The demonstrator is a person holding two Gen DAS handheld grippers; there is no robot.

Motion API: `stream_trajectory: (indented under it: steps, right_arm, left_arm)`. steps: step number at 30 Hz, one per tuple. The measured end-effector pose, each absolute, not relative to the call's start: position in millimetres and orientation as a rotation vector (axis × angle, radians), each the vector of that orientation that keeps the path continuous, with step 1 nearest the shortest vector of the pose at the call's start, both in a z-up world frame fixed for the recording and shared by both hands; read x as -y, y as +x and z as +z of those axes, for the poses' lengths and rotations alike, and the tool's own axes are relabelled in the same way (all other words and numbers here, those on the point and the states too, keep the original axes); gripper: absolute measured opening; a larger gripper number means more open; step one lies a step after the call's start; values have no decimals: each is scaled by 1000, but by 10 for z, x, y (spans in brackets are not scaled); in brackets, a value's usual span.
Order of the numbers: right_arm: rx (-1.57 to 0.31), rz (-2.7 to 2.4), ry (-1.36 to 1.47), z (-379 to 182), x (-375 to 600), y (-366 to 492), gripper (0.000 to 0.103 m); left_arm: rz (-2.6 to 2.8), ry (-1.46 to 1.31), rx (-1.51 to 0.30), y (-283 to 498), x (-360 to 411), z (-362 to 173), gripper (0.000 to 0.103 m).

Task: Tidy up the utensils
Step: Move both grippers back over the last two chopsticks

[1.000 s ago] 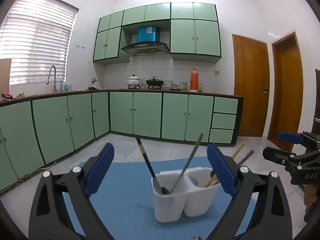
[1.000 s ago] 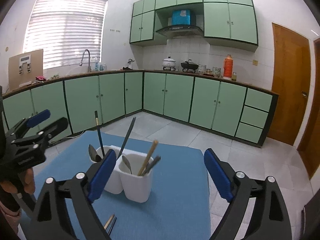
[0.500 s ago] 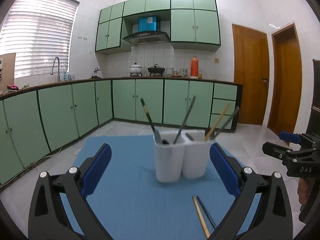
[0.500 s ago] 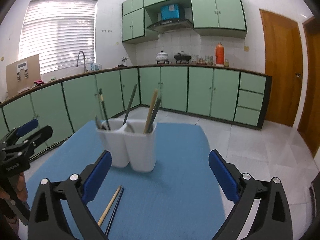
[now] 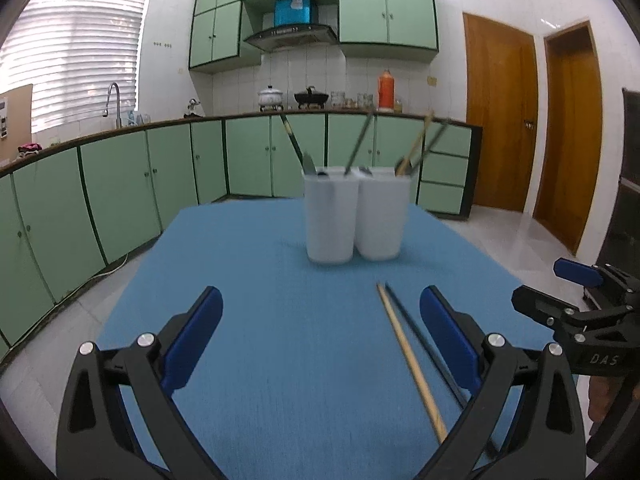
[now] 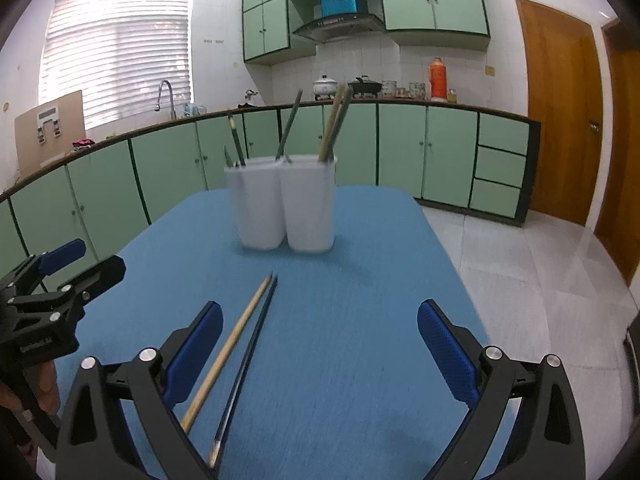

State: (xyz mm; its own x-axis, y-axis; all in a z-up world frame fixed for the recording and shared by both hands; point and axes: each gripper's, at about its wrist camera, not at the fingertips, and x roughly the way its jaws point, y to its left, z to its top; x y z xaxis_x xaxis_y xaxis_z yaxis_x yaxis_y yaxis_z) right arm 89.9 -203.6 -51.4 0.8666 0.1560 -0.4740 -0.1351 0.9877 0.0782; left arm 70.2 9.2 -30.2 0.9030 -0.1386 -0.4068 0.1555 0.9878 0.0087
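A white two-compartment utensil holder stands on the blue mat. It holds spoons in the left cup and chopsticks in the right cup. A wooden chopstick and a dark chopstick lie side by side on the mat in front of the holder. My left gripper is open and empty, with the loose chopsticks near its right finger. My right gripper is open and empty, with the chopsticks near its left finger.
The right gripper shows at the right edge of the left wrist view; the left gripper shows at the left edge of the right wrist view. Green kitchen cabinets and tiled floor surround the table.
Both grippers have pulled back and lowered from the holder. The holder now stands farther off, and the two loose chopsticks have come into full view on the mat.
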Motion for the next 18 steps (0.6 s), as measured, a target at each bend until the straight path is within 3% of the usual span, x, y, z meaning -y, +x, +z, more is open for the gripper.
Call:
stream_trajectory:
  steps: [18]
  right_arm:
    - [-498, 95, 35, -1070, 1795, 200, 95]
  left_arm:
    - [-120, 50, -493, 148, -175, -817, 96]
